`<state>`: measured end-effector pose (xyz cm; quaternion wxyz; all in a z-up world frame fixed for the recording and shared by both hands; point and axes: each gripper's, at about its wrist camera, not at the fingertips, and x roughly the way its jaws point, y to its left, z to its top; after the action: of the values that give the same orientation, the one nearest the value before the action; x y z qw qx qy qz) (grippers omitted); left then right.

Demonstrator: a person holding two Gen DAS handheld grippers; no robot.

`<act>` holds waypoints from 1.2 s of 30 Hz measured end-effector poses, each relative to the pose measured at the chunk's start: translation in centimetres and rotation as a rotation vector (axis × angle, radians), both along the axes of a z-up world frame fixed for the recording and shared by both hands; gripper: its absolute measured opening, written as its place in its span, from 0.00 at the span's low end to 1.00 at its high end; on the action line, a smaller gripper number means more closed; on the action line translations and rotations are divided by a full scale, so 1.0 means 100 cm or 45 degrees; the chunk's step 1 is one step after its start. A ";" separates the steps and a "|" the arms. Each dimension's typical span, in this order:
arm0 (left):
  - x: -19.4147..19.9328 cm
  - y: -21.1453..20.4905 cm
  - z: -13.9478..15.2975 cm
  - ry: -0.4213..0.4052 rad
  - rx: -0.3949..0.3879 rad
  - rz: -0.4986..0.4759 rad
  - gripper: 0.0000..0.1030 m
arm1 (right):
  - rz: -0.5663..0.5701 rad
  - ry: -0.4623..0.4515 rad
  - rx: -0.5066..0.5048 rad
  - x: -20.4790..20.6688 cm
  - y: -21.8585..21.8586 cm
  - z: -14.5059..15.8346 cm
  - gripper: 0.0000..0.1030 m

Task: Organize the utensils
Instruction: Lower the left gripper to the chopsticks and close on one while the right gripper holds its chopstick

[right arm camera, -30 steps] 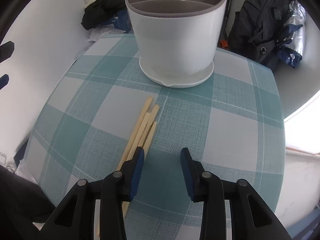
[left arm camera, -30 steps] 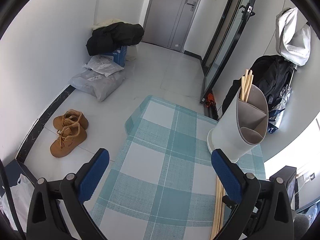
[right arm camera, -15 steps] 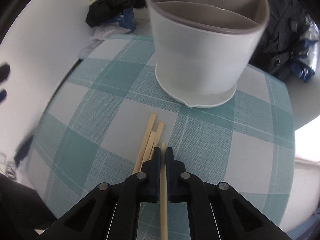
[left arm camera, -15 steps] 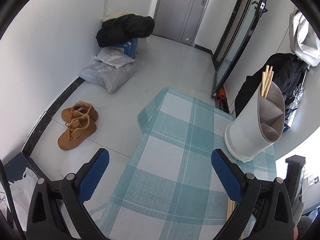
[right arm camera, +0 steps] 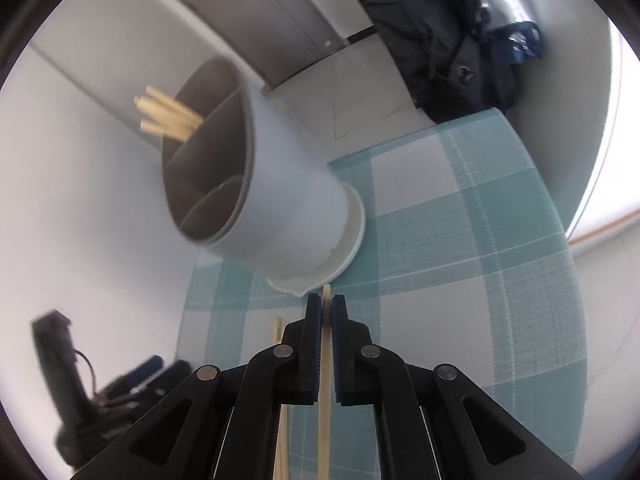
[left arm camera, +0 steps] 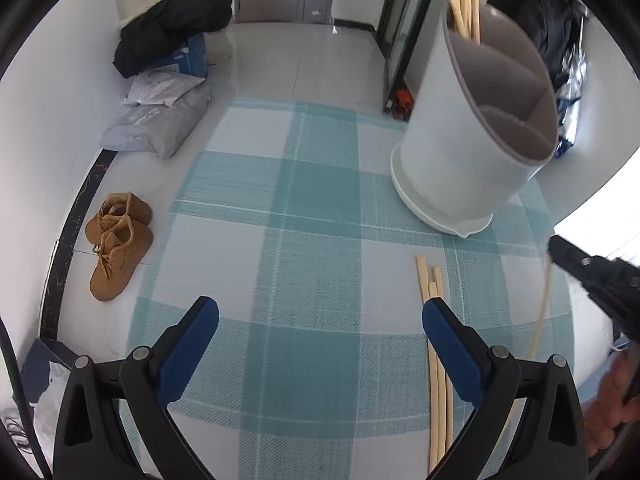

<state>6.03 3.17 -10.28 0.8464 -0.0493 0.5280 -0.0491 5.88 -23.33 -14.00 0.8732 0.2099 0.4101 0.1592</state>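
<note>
Pale wood marks the job: one chopstick (right arm camera: 325,344) is pinched between the blue pads of the right gripper (right arm camera: 326,312), its tip poking out just past the fingertips and its shaft running back under the tool. Ahead of that gripper and to its left stands the white utensil holder (right arm camera: 280,208) on the teal checked tablecloth (right arm camera: 480,272), its divided mouth facing the camera, with several chopsticks already standing in the far compartment (right arm camera: 168,118). Judging by this, the step in hand is carrying a picked-up stick to the holder. The next move seems to call for raising the stick above the rim, turning it upright and lowering it into the same compartment as the others before letting go.

The right gripper looks rolled sideways, since holder and table lean strongly in its view; from the left wrist it shows at the right edge, lifted off the cloth with the stick (left arm camera: 543,308) hanging from it. The left gripper (left arm camera: 320,316) hovers over the cloth with its fingers spread wide and nothing between them. Just beside its right finger lie three more chopsticks (left arm camera: 434,320) flat on the cloth, and the holder (left arm camera: 472,136) stands ahead to its right.
</note>
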 end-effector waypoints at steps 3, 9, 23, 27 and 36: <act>0.010 -0.008 -0.010 0.059 -0.010 0.010 0.97 | -0.005 -0.035 0.011 -0.007 -0.010 0.005 0.04; 0.019 -0.022 -0.013 0.087 -0.009 0.032 0.97 | 0.023 -0.115 0.004 -0.019 -0.016 0.022 0.04; 0.029 -0.031 -0.025 0.123 0.149 0.065 0.83 | 0.056 -0.130 -0.044 -0.014 -0.013 0.020 0.04; 0.026 -0.037 -0.021 0.106 0.149 0.022 0.64 | 0.067 -0.146 -0.059 -0.015 -0.011 0.023 0.04; 0.017 -0.059 -0.016 0.062 0.130 -0.099 0.02 | 0.067 -0.151 -0.052 -0.017 -0.009 0.027 0.04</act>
<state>7.77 -2.70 -11.84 0.8322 0.0133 0.5517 -0.0536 4.22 -24.20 -11.34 0.8955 0.1715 0.3663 0.1858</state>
